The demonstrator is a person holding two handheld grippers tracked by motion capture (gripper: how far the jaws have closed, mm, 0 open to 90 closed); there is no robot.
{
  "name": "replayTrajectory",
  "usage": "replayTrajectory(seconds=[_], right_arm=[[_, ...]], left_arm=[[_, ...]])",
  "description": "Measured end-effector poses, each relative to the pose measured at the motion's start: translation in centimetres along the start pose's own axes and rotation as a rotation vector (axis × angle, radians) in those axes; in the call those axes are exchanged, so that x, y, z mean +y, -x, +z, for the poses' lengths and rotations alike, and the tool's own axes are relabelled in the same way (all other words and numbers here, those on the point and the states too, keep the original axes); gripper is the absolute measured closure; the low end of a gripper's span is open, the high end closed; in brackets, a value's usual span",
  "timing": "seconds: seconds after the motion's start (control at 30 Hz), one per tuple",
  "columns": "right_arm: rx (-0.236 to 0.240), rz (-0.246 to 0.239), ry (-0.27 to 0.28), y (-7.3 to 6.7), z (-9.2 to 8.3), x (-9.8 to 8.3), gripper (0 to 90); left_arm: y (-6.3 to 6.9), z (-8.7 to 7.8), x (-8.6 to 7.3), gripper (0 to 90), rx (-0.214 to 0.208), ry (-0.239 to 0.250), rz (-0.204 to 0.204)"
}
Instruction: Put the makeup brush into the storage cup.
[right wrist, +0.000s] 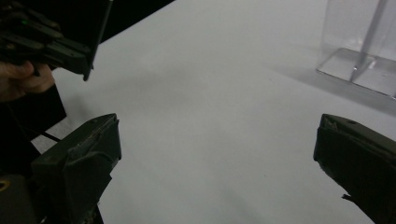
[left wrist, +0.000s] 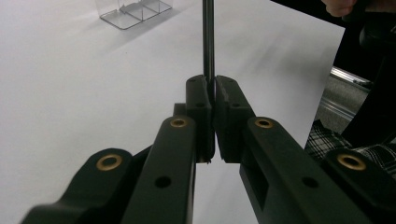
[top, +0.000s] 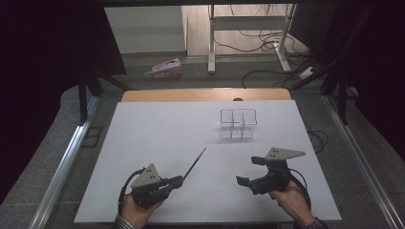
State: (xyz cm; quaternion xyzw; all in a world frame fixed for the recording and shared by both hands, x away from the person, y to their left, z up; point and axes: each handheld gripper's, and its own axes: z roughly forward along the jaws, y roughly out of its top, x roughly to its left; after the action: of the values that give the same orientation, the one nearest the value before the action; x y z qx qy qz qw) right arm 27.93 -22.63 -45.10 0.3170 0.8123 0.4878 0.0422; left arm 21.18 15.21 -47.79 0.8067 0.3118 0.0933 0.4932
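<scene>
Both grippers are black, the left gripper (top: 177,181) and right gripper (top: 250,170) each topped with a grey three-cornered plate; brass rivets, black cables, plaid cuffs

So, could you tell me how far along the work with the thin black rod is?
Done: the left gripper is shut on the thin black rod, lifted off the white table. In hand: holding it. Left: probably placing it in the clear organizer; the right gripper is open.

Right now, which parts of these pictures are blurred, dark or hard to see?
High view: dark edges, evenly lit white table. Left gripper view: close left claw soft, thin black rod sharper. Right gripper view: right claw blurred, clear organizer hazy.
</scene>
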Motion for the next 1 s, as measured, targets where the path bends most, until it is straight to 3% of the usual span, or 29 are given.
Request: replayTrajectory(seconds=[0.33, 0.6, 1.0], right_arm=[[0.067, 0.017, 0.01, -0.5, 1.8, 1.2, 0.8], [0.08, 0.014, 0.004, -1.1, 3.0, 2.1, 1.9], [0.155, 0.059, 0.003, -2.0, 4.6, 3.6, 1.6]], left_arm=[[0.1, 0.6, 0.0, 85.3, -0.003, -0.012, -0.008], [0.3, 1.1, 0.1, 85.3, -0.012, -0.009, -0.017], [0.6, 1.5, 0.2, 85.3, -0.022, 0.004, -0.018]])
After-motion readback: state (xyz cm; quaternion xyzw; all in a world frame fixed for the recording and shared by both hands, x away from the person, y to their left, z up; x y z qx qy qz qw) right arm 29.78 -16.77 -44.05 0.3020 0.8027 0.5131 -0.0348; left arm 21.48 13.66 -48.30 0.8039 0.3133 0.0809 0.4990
